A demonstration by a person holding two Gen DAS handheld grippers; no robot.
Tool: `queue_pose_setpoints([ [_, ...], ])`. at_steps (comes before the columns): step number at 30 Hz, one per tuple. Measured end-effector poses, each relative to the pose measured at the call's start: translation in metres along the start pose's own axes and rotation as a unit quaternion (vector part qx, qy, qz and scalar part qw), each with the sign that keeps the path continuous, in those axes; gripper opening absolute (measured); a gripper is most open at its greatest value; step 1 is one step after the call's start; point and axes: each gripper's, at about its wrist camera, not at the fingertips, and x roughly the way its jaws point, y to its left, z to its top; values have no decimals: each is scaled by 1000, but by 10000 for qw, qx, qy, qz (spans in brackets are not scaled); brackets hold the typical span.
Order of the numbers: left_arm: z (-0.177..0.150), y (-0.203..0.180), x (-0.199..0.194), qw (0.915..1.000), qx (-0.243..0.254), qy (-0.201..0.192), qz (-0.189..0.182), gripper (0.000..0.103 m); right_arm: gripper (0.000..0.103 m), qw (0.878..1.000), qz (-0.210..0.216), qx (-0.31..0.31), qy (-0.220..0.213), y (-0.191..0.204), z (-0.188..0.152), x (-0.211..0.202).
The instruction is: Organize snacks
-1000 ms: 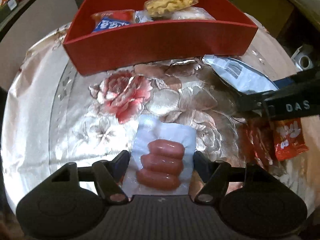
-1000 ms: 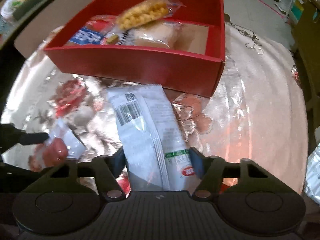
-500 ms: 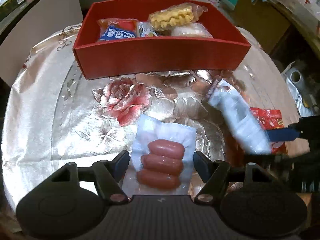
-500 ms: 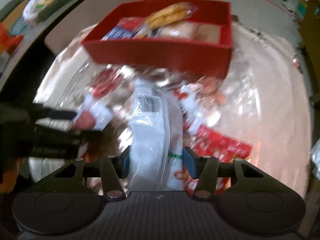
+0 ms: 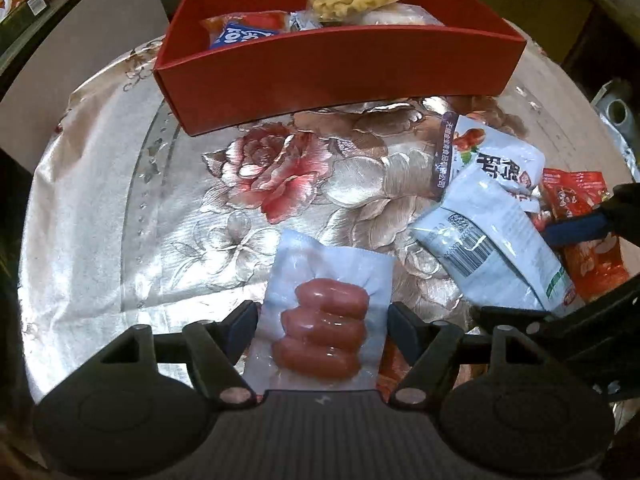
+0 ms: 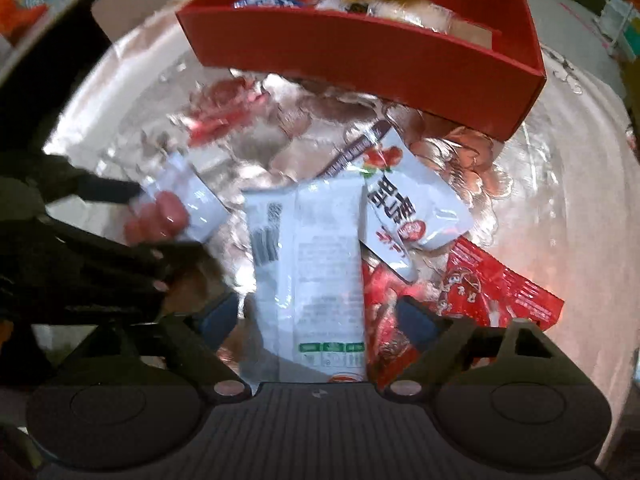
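Change: the white packet [image 6: 308,264], gripped half a second before, now lay between parted right gripper [image 6: 316,316] jaws.
Sausage pack [image 5: 324,320]: pinched by the left gripper [image 5: 322,320], near the table's front edge.
Red box [image 5: 340,68]: at the far edge, holding snacks.
Open room: bare flowered cloth [image 5: 256,184] between sausage pack and box.
Right side: date packet [image 6: 404,208] and red wrappers [image 6: 496,292] crowded together.

A shiny tablecloth [image 5: 100,216] embroidered with a pink rose [image 5: 276,176] covers the round desk [image 6: 592,208]. Beyond the desk's far right edge stands a brown cardboard box [image 5: 532,8].
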Motion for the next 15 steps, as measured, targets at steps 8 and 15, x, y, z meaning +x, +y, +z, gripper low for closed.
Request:
queue_pose_setpoints([
  [8,0,4,-1,9999,-154,24,-51,63,77,9980,-421,-430,-203,16,-14,1],
  [15,4,16,-11,9987,-453,-60,-218,63,64,9995,-139,-113,-267,3,-17,-15],
])
